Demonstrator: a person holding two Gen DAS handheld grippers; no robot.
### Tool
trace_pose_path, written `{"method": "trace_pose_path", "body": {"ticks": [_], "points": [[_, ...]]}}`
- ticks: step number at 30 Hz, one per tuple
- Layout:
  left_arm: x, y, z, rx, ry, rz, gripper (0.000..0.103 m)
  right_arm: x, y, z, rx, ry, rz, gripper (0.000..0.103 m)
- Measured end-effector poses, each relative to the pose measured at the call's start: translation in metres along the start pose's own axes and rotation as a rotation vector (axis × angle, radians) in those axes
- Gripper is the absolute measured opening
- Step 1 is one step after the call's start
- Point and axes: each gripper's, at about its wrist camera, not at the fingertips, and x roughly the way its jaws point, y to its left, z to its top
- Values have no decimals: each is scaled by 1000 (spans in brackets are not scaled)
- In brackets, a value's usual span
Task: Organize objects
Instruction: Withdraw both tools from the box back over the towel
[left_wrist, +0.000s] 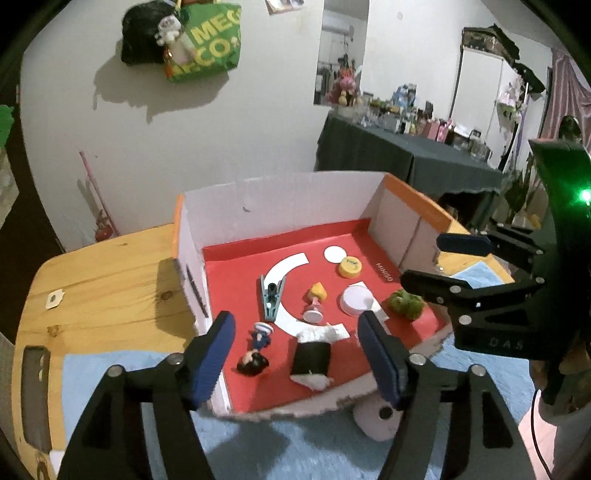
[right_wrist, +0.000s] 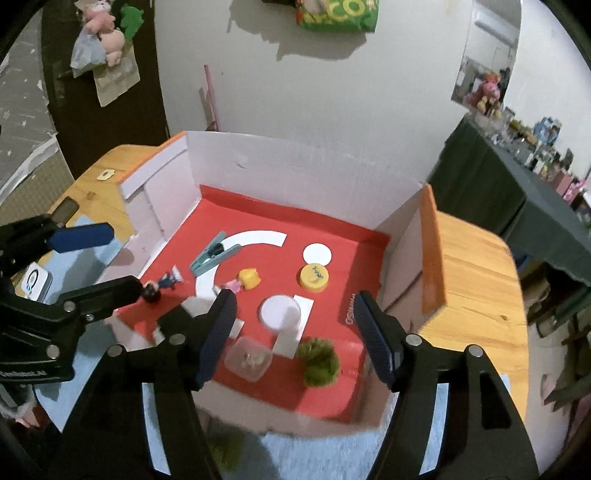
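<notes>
Wooden table (left_wrist: 110, 280), red-floored box (left_wrist: 258, 254), toys.

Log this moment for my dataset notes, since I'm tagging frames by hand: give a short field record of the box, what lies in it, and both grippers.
container: open cardboard box with red floor, on a wooden table
items inside: teal clothespin, yellow cap, white lid, green fuzzy ball, clear plastic cup, two small figurines, black roll
left gripper: open, empty
right gripper: open, empty
</notes>
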Motion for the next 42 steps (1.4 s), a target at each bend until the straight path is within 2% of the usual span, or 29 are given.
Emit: {"method": "trace_pose_path", "body": {"ticks": [3, 6, 10, 16, 25, 31, 35, 42], "points": [[-15, -4, -12, -3, -32, 14, 80, -16, 5, -11, 5, -29, -9, 67], [-28, -9, -23, -3, -56, 27, 82, -35, 15, -25, -3, -72, -35, 76], [-42, -10, -41, -33, -76, 22, 89, -54, 22, -43, 13, -101, -27, 78], [-49, -15, -69, -47, -88, 61, 91, -67, 31, -74, 43, -122, -24, 82], [-42, -22, -112, -79, -61, 88, 96, -62, 33, -125, 142, -143, -16, 85], [-20, -21, -133, -105, 4, 89, 96, -39, 34, -150, 178, -100, -6, 86], [-8, -18, -142, -123, 38, 86, 96, -28, 34, -157, 188, -72, -4, 86], [-2, -20, -143, -126, 51, 82, 96, -22, 35, -161, 176, -56, -10, 86]]}}
